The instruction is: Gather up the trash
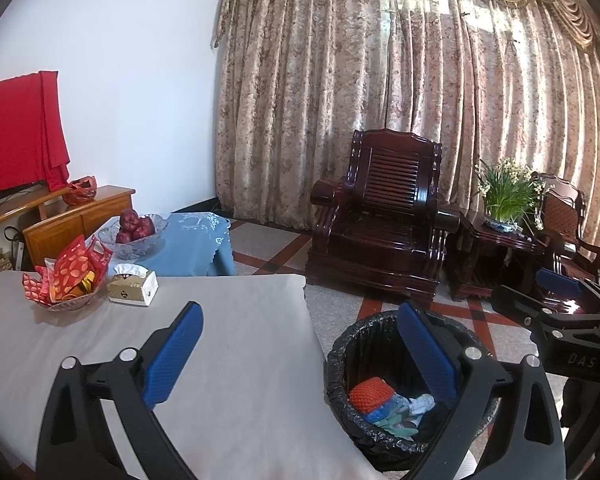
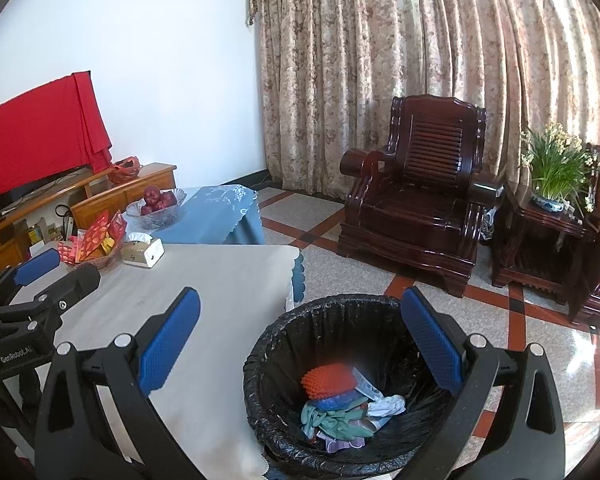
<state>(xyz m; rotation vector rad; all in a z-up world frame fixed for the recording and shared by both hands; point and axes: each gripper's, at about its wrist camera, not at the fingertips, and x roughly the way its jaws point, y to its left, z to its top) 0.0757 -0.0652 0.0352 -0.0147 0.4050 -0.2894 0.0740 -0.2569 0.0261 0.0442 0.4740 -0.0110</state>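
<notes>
We see the trash bin (image 2: 339, 384) at about 5 o'clock below the right gripper (image 2: 300, 344), beside the table (image 2: 204, 300). Both that gripper and the left gripper (image 1: 300, 356) stand wide apart, holding and touching nothing. Inside the black-lined bin lie an orange spiky ball (image 2: 327, 380), green gloves (image 2: 331, 420) and white scraps. On the table at 10 o'clock sit a tissue box (image 2: 143, 253) and a snack basket (image 2: 94, 246).

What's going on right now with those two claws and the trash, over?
Left gripper open, empty. Right gripper open, empty. Bin beside table holds trash. Nothing in the way.
</notes>
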